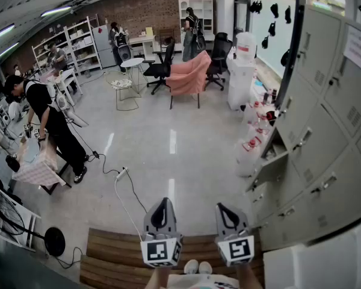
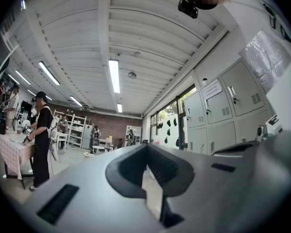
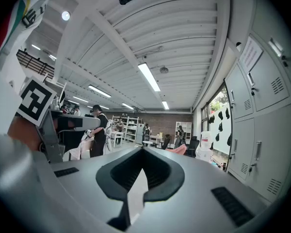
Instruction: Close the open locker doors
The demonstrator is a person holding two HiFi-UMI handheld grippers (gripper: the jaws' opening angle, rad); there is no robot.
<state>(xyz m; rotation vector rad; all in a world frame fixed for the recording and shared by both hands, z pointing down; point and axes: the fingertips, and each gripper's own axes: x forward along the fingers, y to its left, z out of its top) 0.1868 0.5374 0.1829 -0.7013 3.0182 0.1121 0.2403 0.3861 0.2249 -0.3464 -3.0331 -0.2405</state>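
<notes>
A wall of grey lockers (image 1: 328,131) runs along the right side of the head view. Low in it, one locker door (image 1: 268,172) stands swung out over the floor, with its open compartment (image 1: 278,148) behind it. A dark upright edge (image 1: 292,47) juts out higher up; whether that is another open door I cannot tell. My left gripper (image 1: 163,205) and right gripper (image 1: 224,208) are side by side at the bottom, both shut and empty, left of the lockers and apart from them. Closed lockers (image 2: 223,106) show beyond the left gripper (image 2: 146,148). The right gripper (image 3: 142,150) has lockers (image 3: 262,130) to its right.
A wooden bench (image 1: 114,248) lies just below the grippers. Water bottles (image 1: 251,149) and a water dispenser (image 1: 240,71) stand along the locker row. A cable (image 1: 123,182) trails on the floor. A person (image 1: 48,119) bends over a table at left; chairs stand farther back.
</notes>
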